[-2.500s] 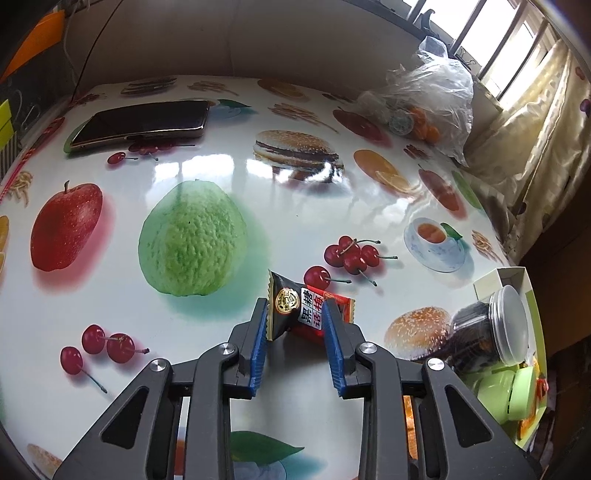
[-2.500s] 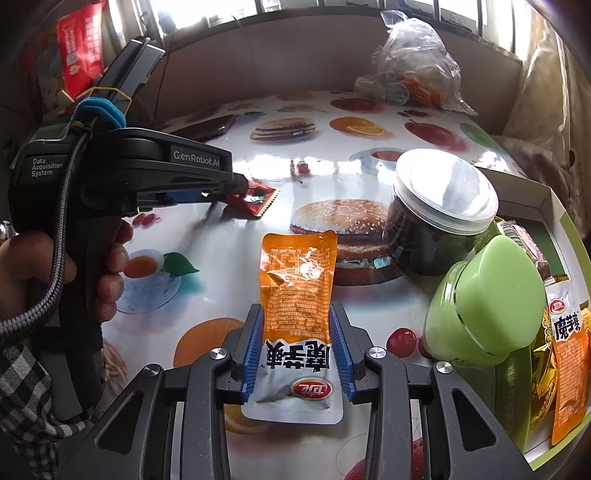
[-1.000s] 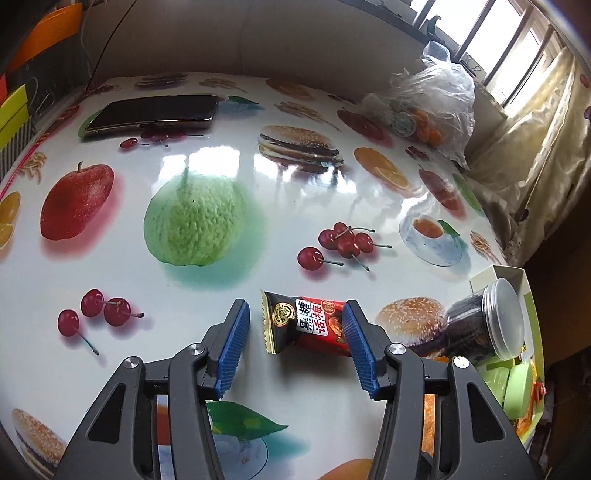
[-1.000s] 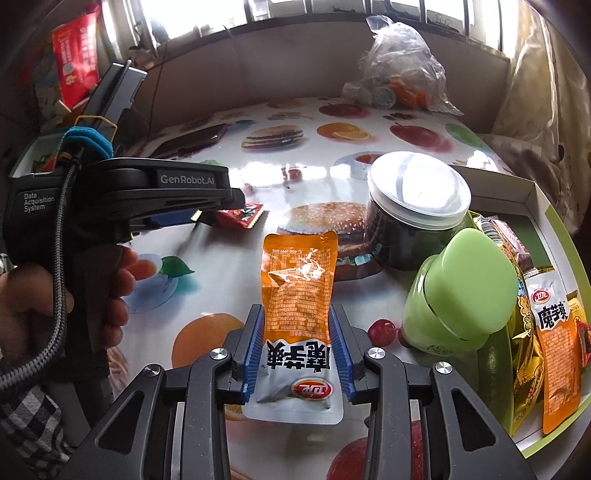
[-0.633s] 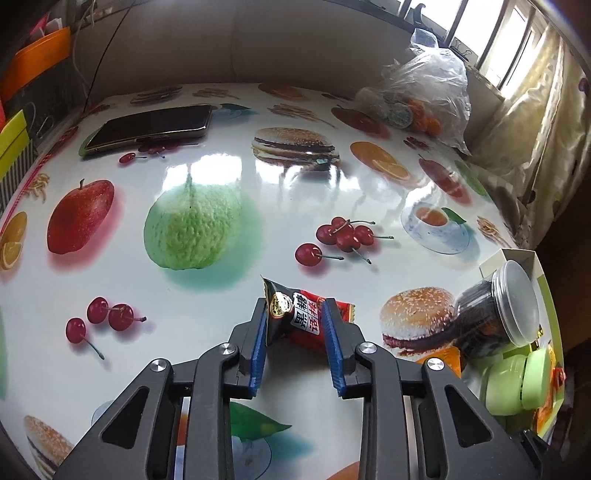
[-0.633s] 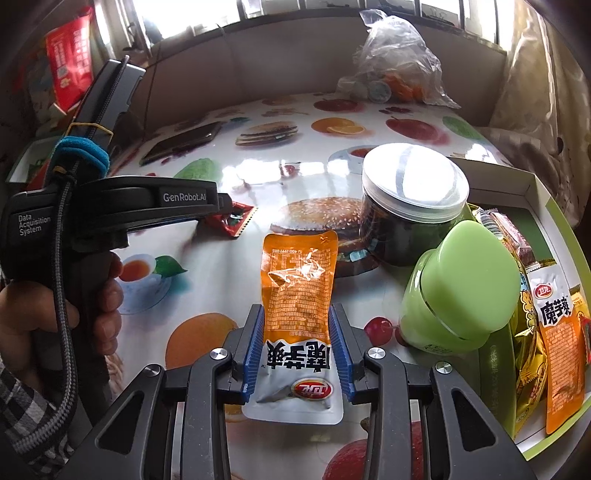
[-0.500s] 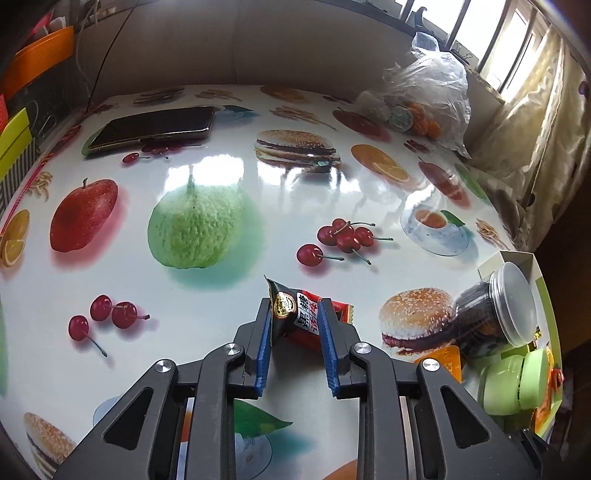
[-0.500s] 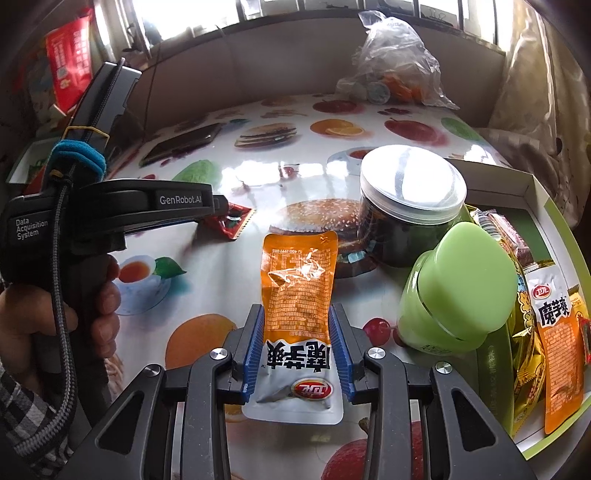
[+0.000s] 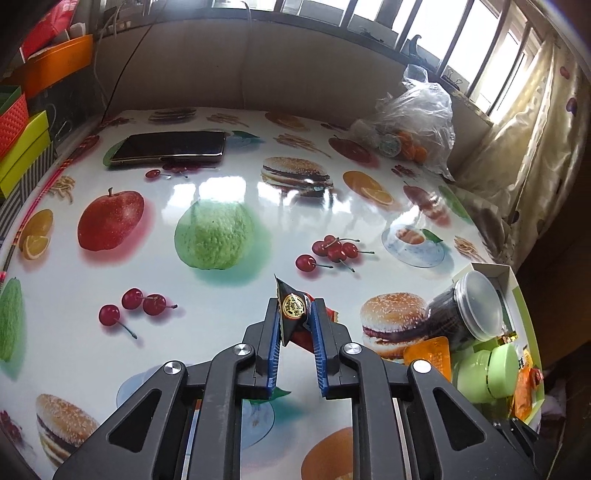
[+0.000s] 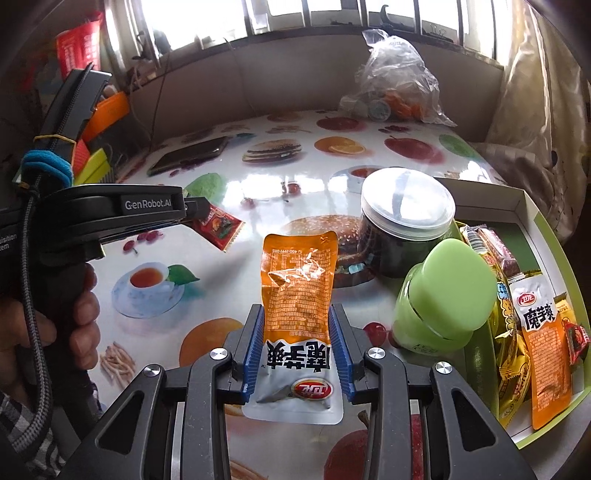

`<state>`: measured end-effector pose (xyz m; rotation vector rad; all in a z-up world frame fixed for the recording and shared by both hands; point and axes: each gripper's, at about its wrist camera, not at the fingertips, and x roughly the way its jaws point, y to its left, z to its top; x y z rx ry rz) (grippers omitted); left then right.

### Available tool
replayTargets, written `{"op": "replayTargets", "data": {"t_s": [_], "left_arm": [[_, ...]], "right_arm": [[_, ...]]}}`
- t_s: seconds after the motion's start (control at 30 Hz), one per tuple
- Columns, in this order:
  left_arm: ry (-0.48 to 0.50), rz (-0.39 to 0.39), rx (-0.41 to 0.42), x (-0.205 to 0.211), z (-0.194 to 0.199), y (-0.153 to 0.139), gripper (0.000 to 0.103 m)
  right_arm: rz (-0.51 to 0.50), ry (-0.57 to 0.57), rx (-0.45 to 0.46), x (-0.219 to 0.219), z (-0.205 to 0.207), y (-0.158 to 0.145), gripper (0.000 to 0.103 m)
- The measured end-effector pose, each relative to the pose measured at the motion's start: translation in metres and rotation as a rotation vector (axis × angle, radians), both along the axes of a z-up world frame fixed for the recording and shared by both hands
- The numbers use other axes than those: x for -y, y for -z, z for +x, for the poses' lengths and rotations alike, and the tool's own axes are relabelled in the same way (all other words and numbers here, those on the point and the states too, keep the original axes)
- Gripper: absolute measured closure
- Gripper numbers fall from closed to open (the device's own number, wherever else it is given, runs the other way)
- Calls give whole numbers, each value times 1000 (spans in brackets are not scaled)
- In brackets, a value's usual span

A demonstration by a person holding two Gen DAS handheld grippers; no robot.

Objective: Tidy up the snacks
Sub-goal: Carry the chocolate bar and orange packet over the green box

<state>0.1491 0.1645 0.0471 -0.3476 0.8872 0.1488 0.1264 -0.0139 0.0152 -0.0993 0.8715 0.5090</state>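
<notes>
Your left tongs have just closed on the red candy packet, pinching only its folded end, so a quick swing could let it slip out. It hangs between their tips, clear of the table. Your right tongs hold the orange pouch; the box lies to their right.

Jar behind tub, box right, phone far left on table

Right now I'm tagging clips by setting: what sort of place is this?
Probably a home dining corner: a table with a food-print cover, a barred window with curtains, a phone.
</notes>
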Motion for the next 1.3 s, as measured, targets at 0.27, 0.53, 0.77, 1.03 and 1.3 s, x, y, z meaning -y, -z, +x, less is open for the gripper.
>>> {"op": "replayTargets", "data": {"t_s": [0.27,0.53,0.77,1.03,1.3], "left_arm": [[-2,4,40,2,-23,-19,86],[14,4,77,12,-45,-37,86],[45,5,114,28,-55,-54,86],[92,4,132,54,-53,-66,86],[145,-2,142,84,-44,-73,86]], "right_arm": [[6,3,39,5,-12,-16,70],[20,8,74,16,-23,-33,70],[32,19,96,32,-30,-44,70],[39,61,114,59,-34,-53,70],[48,124,119,93,-31,-57,70]]}}
